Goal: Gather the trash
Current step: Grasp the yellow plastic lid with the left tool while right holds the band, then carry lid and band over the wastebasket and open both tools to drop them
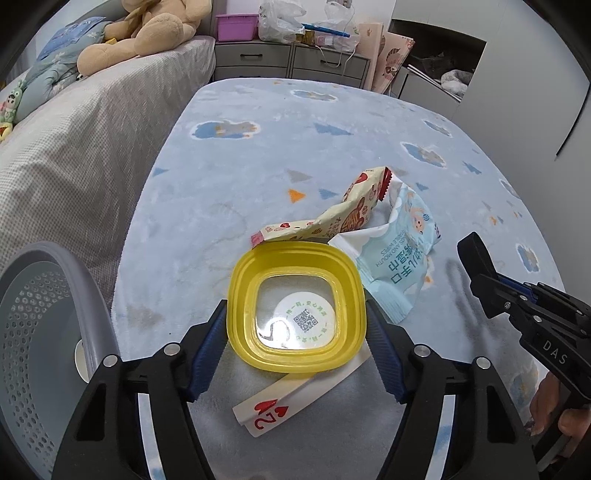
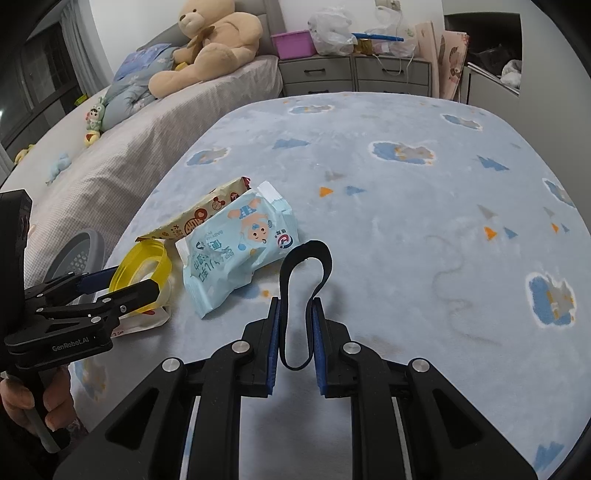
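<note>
Pale blue carpet (image 1: pixel 258 155) with cloud prints covers the floor beside one grey-covered bed (image 1: pixel 74 147) bearing one teddy bear (image 1: pixel 155 29). One grey perforated bin (image 1: pixel 33 332) stands at the left. Two wrappers lie touching: a blue wipes packet (image 2: pixel 236 243) and a cream snack bag (image 1: pixel 332 218). The left gripper (image 1: pixel 295 325) clasps one yellow lid (image 1: pixel 295 258) over one playing card (image 1: pixel 295 398); the right gripper (image 2: pixel 295 314) pinches one black band (image 2: pixel 306 254).

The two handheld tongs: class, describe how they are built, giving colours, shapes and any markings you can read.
Both tongs are black plastic. The left tongs and right tongs each have two angular fingers lined with blue ribbed pads and fastened with round silver bolts. White lettering on the left one's side reads "GenRobot.AI"; the right one's side shows "DAS". Each has a grip handle below. No sleeves or cables are visible.
</note>
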`<state>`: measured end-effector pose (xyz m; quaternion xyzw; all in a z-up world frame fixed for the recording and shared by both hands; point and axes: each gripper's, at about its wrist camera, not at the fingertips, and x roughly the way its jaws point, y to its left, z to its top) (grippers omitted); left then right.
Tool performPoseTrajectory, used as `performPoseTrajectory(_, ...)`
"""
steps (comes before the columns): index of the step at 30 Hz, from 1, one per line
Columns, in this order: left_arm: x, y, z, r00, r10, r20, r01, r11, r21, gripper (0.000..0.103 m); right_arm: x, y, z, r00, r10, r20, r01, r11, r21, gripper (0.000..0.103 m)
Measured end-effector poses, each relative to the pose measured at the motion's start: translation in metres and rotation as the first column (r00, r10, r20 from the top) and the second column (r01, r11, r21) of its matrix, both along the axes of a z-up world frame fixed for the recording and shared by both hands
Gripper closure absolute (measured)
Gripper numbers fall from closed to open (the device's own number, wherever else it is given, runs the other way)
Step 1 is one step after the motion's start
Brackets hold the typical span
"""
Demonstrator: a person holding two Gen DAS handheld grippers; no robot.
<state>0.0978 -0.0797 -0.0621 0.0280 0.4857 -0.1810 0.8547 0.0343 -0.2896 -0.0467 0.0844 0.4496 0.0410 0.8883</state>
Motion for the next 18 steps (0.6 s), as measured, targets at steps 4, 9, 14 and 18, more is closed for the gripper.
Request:
performPoseTrajectory(4, -0.007, 0.006, 0.006, 1.0, 0.019, 0.025, -0.018, 1.0, -0.008, 0.034, 0.0, 0.0, 0.0, 1.0, -0.002, 0.0, 0.002, 1.0, 0.001, 0.087)
performPoseTrajectory(9, -0.017, 0.02, 0.019, 0.996, 0.049, 0.077, -0.049, 0.999, -0.004, 0.034, -0.002, 0.0, 0.002, 1.0, 0.0, 0.006, 0.0, 1.0, 0.0, 0.087)
performPoseTrajectory(14, -0.027, 0.04, 0.033, 0.988, 0.087, 0.125, -0.086, 0.996, -0.009, 0.034, -0.006, 0.005, 0.005, 1.0, 0.011, 0.013, -0.011, 1.0, -0.01, 0.087)
performPoseTrajectory(18, -0.033, 0.058, 0.041, 0.981, 0.123, 0.151, -0.122, 0.992, -0.014, 0.034, -0.009, 0.014, 0.008, 1.0, 0.022, 0.02, -0.022, 1.0, -0.012, 0.087)
